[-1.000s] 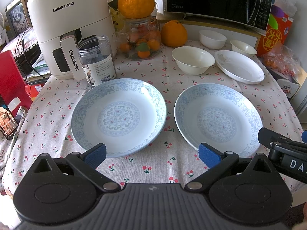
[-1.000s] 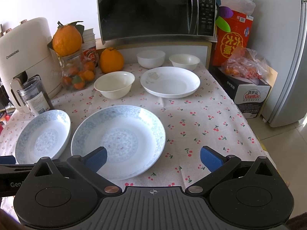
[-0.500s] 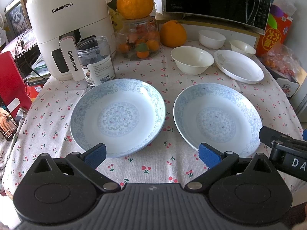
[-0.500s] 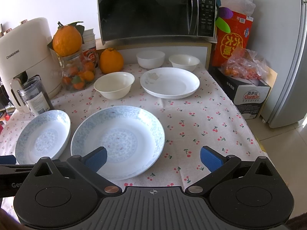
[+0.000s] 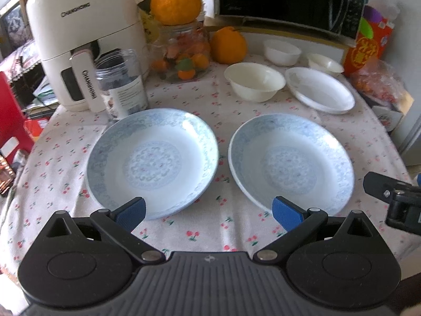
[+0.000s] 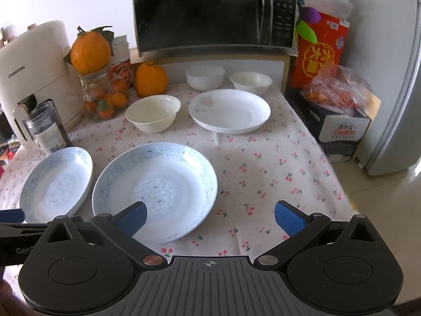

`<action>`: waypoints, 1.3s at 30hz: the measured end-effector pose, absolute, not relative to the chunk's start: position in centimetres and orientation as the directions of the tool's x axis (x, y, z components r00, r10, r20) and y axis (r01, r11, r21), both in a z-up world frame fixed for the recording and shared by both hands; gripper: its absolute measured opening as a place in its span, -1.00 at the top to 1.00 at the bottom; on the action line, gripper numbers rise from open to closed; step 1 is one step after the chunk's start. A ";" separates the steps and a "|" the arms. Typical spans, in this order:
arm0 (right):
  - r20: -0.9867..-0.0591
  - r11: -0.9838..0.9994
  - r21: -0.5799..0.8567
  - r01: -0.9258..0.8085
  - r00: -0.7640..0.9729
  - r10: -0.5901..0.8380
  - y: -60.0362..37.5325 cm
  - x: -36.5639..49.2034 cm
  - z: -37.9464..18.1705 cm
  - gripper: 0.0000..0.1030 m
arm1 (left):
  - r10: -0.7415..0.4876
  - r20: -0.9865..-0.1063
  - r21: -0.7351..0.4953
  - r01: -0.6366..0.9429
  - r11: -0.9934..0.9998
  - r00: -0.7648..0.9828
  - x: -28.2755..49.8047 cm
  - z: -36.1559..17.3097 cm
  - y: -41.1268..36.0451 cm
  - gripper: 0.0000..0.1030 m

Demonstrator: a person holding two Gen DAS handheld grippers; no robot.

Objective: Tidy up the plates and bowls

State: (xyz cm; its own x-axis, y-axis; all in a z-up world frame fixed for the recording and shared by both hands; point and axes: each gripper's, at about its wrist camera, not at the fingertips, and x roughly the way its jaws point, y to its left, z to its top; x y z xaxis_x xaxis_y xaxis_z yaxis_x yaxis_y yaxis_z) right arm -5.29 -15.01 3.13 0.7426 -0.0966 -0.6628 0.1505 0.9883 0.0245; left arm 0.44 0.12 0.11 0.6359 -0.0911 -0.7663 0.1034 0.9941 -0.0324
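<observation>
- Hovering low at the near edge of the counter [image 5: 215, 226], the left gripper [image 5: 209, 210] has its jaws spread wide and holds nothing; one blue pad sits over the near rim of the left blue plate [image 5: 152, 158].
- The left blue plate lies flat on the cherry-print cloth, just beside the right blue plate [image 5: 292, 160], the two close but apart.
- The right gripper [image 6: 210, 217] is also released and empty, level with the counter, its left pad over the near rim of the right blue plate [image 6: 155, 192].
- Farther back stand a cream bowl [image 6: 153, 113], a white plate [image 6: 229, 111] and two small white bowls [image 6: 204, 77] under the microwave [image 6: 214, 10].
- By the look of it, sorting has not begun: nothing is stacked, and the step in hand seems to be lining up on the blue pair.
- The next move likely calls for closing on one plate's thin rim, lifting it clear without a scrape, and setting it centred onto its twin.
</observation>
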 end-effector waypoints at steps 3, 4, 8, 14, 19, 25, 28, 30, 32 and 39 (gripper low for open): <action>-0.666 0.994 0.029 0.110 0.743 -0.063 -15.6 -5.0 4.4 -1.00 | -0.131 -0.738 -0.051 0.139 0.989 0.662 0.5 0.6 0.1 -0.99; -0.673 0.995 0.037 0.095 0.739 -0.046 -15.9 -4.8 4.6 -1.00 | -0.115 -0.740 -0.020 0.149 0.989 0.663 0.6 0.6 -0.1 -0.99; -0.703 0.997 0.080 0.021 0.710 0.042 -17.3 -3.6 5.3 -1.00 | -0.195 -0.751 -0.102 0.182 0.978 0.631 1.1 0.9 0.0 -0.96; -0.754 0.989 0.138 -0.052 0.642 0.139 -19.5 -0.8 4.4 -1.00 | -0.334 -0.782 -0.307 0.141 0.941 0.526 2.6 -0.1 1.2 -0.80; -0.775 0.982 0.167 -0.090 0.604 0.187 -20.1 1.3 2.8 -1.00 | -0.367 -0.794 -0.361 0.110 0.926 0.485 3.4 -1.3 1.5 -0.71; -0.785 0.958 0.272 -0.093 0.555 0.277 -20.9 3.4 -0.2 -1.00 | -0.359 -0.801 -0.352 0.107 0.930 0.480 4.3 -2.1 1.5 -0.64; -0.787 0.951 0.297 -0.089 0.542 0.297 -21.2 4.2 -1.1 -1.00 | -0.374 -0.797 -0.365 0.116 0.924 0.474 4.6 -2.4 1.5 -0.57; -0.783 0.947 0.307 -0.097 0.540 0.309 -21.3 4.7 -1.4 -1.00 | -0.388 -0.795 -0.376 0.124 0.918 0.467 4.9 -2.6 1.4 -0.49; -0.786 0.947 0.305 -0.096 0.536 0.308 -21.2 5.1 -1.9 -1.00 | -0.397 -0.793 -0.383 0.129 0.915 0.462 5.1 -2.9 1.3 -0.42; -0.810 0.953 0.286 -0.102 0.506 0.297 -20.8 5.7 -3.6 -0.96 | -0.425 -0.785 -0.409 0.139 0.902 0.450 5.7 -3.4 1.0 -0.24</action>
